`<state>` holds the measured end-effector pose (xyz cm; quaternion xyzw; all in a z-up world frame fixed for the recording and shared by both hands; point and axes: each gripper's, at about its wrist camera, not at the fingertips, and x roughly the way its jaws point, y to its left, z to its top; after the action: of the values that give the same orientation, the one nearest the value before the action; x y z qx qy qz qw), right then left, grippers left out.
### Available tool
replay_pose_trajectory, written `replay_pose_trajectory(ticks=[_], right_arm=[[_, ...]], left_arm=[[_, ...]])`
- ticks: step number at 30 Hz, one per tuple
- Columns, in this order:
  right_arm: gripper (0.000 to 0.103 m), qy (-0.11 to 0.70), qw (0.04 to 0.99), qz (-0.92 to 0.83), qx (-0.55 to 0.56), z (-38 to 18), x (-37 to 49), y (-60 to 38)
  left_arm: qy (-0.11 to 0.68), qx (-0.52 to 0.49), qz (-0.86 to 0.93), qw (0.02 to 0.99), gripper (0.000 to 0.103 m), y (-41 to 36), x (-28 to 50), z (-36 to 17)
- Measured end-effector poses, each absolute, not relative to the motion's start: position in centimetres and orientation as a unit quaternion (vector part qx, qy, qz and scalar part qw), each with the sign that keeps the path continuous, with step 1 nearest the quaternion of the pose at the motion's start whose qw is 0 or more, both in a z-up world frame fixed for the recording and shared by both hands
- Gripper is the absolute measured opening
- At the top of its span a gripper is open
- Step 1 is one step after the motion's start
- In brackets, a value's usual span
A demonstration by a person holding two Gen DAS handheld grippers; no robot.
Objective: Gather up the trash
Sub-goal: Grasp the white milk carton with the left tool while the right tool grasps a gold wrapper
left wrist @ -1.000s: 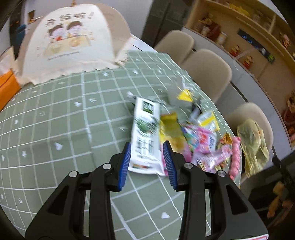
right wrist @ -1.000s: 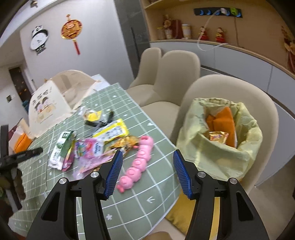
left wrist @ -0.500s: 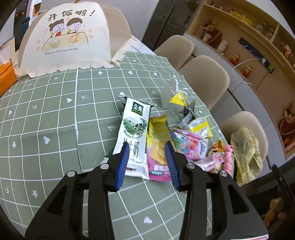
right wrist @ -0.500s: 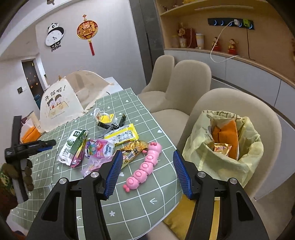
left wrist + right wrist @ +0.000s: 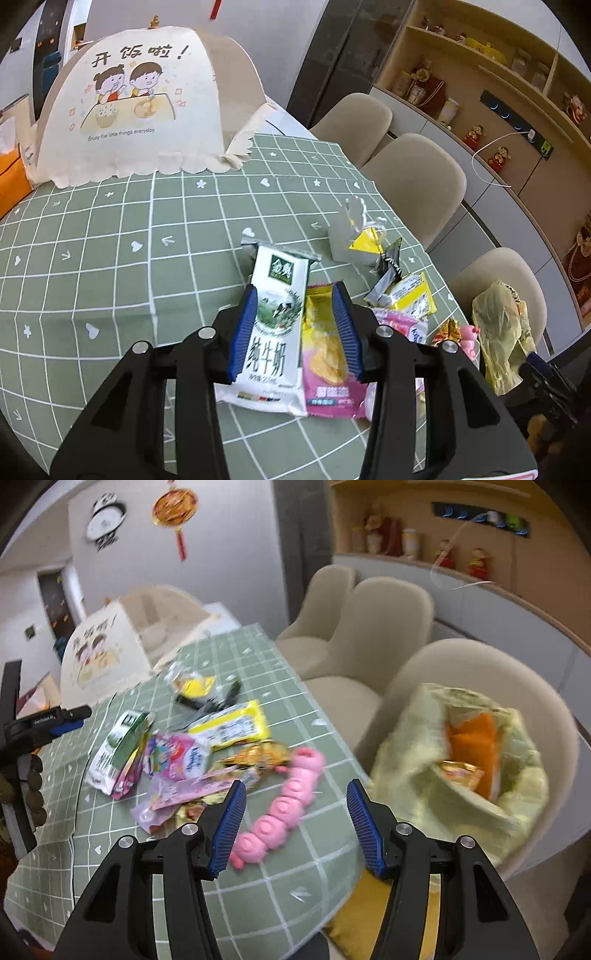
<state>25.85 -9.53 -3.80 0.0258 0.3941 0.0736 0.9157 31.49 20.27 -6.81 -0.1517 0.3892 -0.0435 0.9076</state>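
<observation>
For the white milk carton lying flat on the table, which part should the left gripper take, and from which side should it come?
Grip the milk carton across its narrow width near the lower end, coming from above. It lies flat with its long axis pointing away from the left gripper, whose open fingers already span it. The pink snack packet touches its right edge, so the right finger probably must wedge between them.

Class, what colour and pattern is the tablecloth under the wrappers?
The tablecloth is sage green with a white grid, small hearts and arrows, clearest in the left wrist view.
</observation>
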Motion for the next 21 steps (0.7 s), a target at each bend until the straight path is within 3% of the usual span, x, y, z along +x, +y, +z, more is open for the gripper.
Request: replay_pose_trajectory(ticks=[10, 15, 17, 19, 20, 21], right_arm=[[0.054, 0.416, 0.871, 0.26, 0.015, -6.7, 32.4, 2.8], [0.037, 0.455, 0.846, 0.278, 0.029, -10.2, 35.5, 6.9], [0.035, 0.471, 0.833, 0.289, 0.044, -11.1, 36.5, 7.7], [0.023, 0.498, 0.802, 0.323, 0.061, -11.9, 37.4, 8.2], [0.011, 0.51, 0.789, 0.336, 0.063, -12.2, 37.4, 8.5], [0.007, 0.511, 0.79, 0.335, 0.053, -12.0, 37.1, 8.8]], left_arm=[[0.394, -0.161, -0.014, 0.905, 0.04, 25.0, 29.5, -6.9], [0.398, -0.151, -0.027, 0.904, 0.04, 25.7, 28.3, -7.1], [0.401, -0.154, -0.032, 0.903, 0.04, 25.7, 27.9, -7.4], [0.406, -0.157, -0.041, 0.899, 0.041, 25.5, 27.8, -7.8], [0.411, -0.156, -0.046, 0.897, 0.041, 25.3, 28.0, -8.1], [0.416, -0.154, -0.05, 0.895, 0.041, 25.1, 28.3, -8.3]])
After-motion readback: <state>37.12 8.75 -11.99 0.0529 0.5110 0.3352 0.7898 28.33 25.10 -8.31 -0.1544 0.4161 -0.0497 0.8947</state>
